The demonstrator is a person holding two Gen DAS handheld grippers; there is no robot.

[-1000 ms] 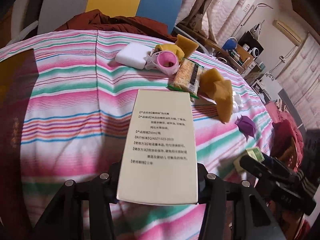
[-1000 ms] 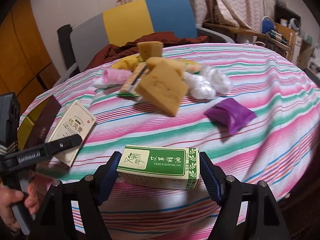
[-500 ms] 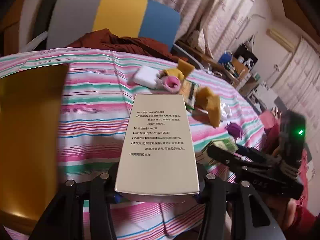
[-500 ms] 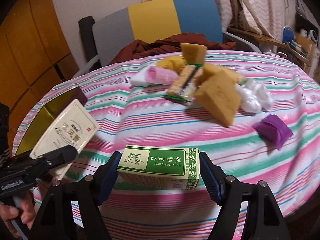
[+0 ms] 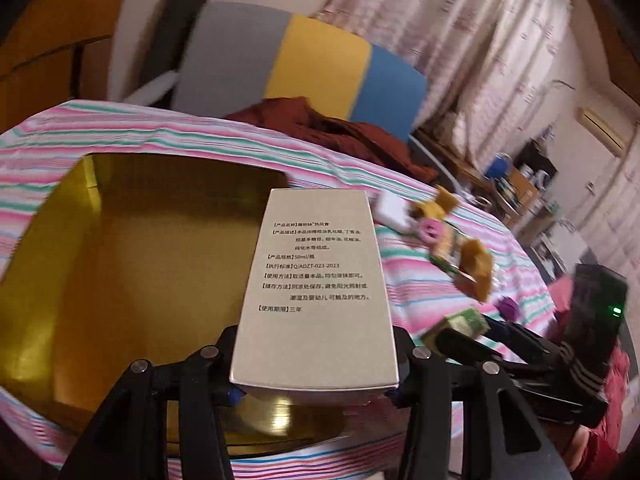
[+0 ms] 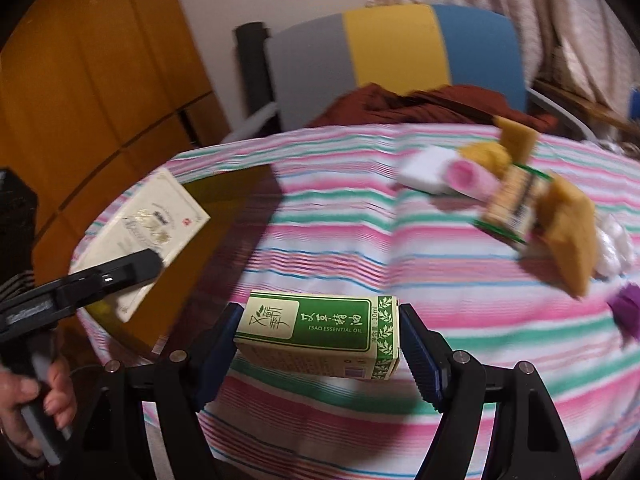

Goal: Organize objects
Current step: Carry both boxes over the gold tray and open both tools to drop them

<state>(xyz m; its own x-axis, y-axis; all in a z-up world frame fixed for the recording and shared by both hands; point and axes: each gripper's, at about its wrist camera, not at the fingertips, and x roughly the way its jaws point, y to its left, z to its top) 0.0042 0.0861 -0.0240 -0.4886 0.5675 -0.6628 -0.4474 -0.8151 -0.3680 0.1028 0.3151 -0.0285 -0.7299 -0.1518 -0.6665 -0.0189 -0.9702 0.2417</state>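
Note:
My left gripper is shut on a tall cream box with printed text, held in the air over the gold-lined tray at the table's left edge. The same cream box and left gripper show at the left of the right wrist view, above the gold-lined tray. My right gripper is shut on a green and cream essential oil box, lifted above the striped cloth. The green box appears low right in the left wrist view.
A pile on the striped table holds yellow sponges, a pink roll, a white block, a snack packet, white wrapped pieces and a purple packet. A grey, yellow and blue chair carries a brown cloth.
Both grippers have carried their boxes leftward and a little upward. The gold tray now fills the left wrist view under the cream box, and the pile has slid to the right.

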